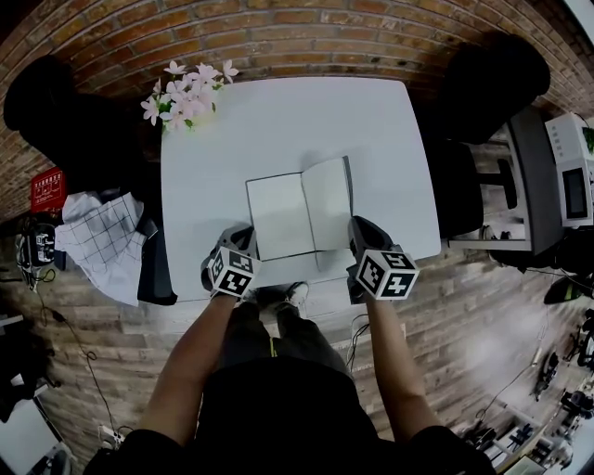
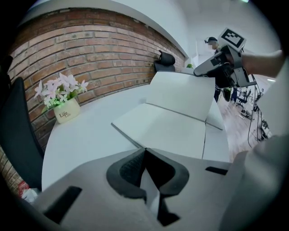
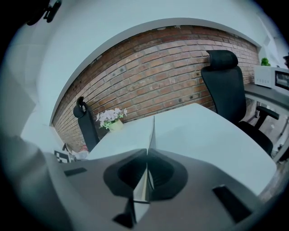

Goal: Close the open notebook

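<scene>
— What is around the work place?

— A brick wall (image 1: pixel 306 28) at the back, a wooden floor (image 1: pixel 483 306), and a white table (image 1: pixel 278 121) against the wall. A pot of pink flowers (image 1: pixel 186 93) stands at the table's far left corner. A black chair (image 1: pixel 492 74) is at the right side of the table, and a checked cloth (image 1: pixel 97 237) lies to the left of it.

— Where is the notebook (image 1: pixel 297 213)?

— On the table, near the front edge, between the two grippers. It is open with blank pages. The left half (image 2: pixel 162 131) lies flat. The right half (image 2: pixel 185 94) is tilted up from the table.

— What does the right gripper (image 3: pixel 147 152) do?

— Its jaws are closed on the near edge of the right half. In the right gripper view the sheet runs straight out between the pads and is seen edge-on.

— And the left gripper (image 2: pixel 144 151)?

— Its jaws are together, the tips meeting at the near left corner of the notebook. Whether they pinch the corner or only touch it, I cannot tell.

— Does the right half stand upright?

— No, it leans at an angle, not yet over the left half.
</scene>
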Demonstrator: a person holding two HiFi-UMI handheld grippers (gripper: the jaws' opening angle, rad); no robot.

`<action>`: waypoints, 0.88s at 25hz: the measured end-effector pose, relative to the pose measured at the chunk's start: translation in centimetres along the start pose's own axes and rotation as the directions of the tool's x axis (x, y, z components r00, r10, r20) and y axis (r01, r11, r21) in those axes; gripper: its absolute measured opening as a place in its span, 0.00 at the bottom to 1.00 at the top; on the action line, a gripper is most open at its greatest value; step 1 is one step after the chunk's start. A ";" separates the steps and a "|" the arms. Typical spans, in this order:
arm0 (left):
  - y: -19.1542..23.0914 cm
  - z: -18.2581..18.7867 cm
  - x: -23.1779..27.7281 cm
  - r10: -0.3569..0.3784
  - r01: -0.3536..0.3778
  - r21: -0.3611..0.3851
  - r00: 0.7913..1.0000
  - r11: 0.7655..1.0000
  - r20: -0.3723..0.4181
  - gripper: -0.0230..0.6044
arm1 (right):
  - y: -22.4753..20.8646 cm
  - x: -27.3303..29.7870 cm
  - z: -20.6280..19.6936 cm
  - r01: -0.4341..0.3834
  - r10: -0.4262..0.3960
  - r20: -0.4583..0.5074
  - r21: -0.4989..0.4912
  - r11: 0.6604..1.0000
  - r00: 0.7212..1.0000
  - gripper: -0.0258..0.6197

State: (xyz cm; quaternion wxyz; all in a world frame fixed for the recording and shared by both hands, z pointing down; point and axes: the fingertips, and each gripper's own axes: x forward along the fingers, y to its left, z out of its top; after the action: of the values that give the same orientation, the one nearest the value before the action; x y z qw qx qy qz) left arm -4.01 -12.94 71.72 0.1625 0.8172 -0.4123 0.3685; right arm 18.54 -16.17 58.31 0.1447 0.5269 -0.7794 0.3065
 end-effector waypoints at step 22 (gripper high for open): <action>-0.4 1.0 -2.3 -0.129 0.137 -0.095 0.988 0.986 0.084 0.08 | 6.0 -0.3 0.9 0.016 -0.014 0.027 -0.074 0.997 1.000 0.07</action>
State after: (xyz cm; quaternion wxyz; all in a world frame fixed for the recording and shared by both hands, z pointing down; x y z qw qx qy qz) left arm -4.10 -12.03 69.35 0.2117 0.8473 -0.3810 0.3036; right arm 13.28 -14.94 55.48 0.1564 0.5309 -0.7882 0.2692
